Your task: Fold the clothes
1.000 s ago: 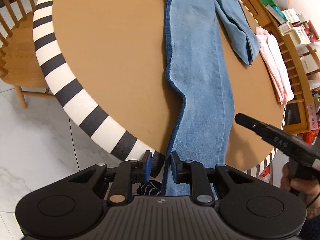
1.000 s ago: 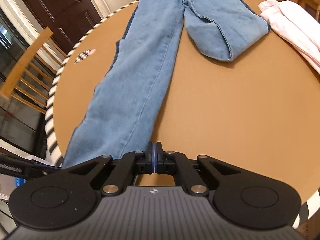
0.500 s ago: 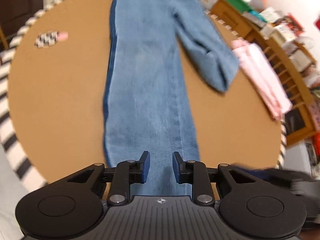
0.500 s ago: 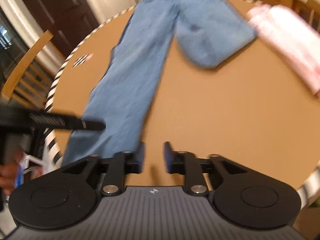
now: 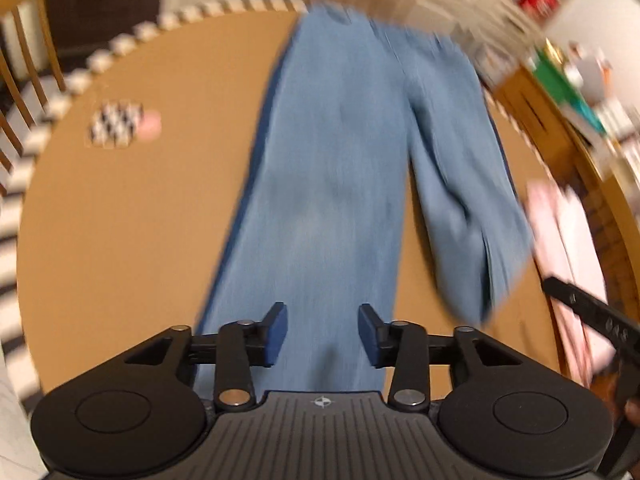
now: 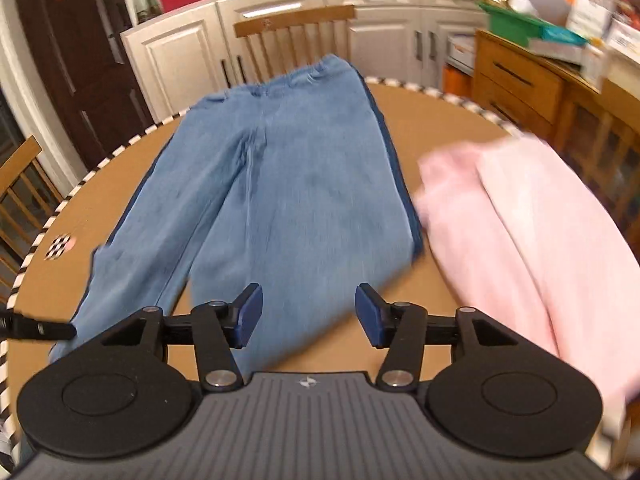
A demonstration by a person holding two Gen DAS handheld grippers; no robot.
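Observation:
Blue jeans [image 5: 332,184] lie flat on the round brown table [image 5: 120,220], one leg stretched long, the other folded back short [image 5: 468,232]. My left gripper [image 5: 322,334] hovers over the long leg, its jaws opening with nothing between them. In the right wrist view the jeans [image 6: 288,208] spread ahead, and my right gripper [image 6: 309,312] hangs above the folded leg's end, jaws opening and holding nothing. The right gripper's finger [image 5: 588,312] shows at the left view's right edge; the left gripper's tip [image 6: 40,330] shows at the right view's left edge.
Folded pink clothes [image 6: 520,232] lie on the table right of the jeans. A small checkered card [image 5: 118,124] sits at the left. The table rim is black-and-white striped [image 5: 24,176]. Wooden chairs [image 6: 296,36], white cabinets and a cluttered wooden sideboard [image 6: 532,76] surround it.
Both grippers moved in over the table and the jeans. The right gripper went from shut to open; the left one opened wider. Both views swung up toward the jeans' waist.

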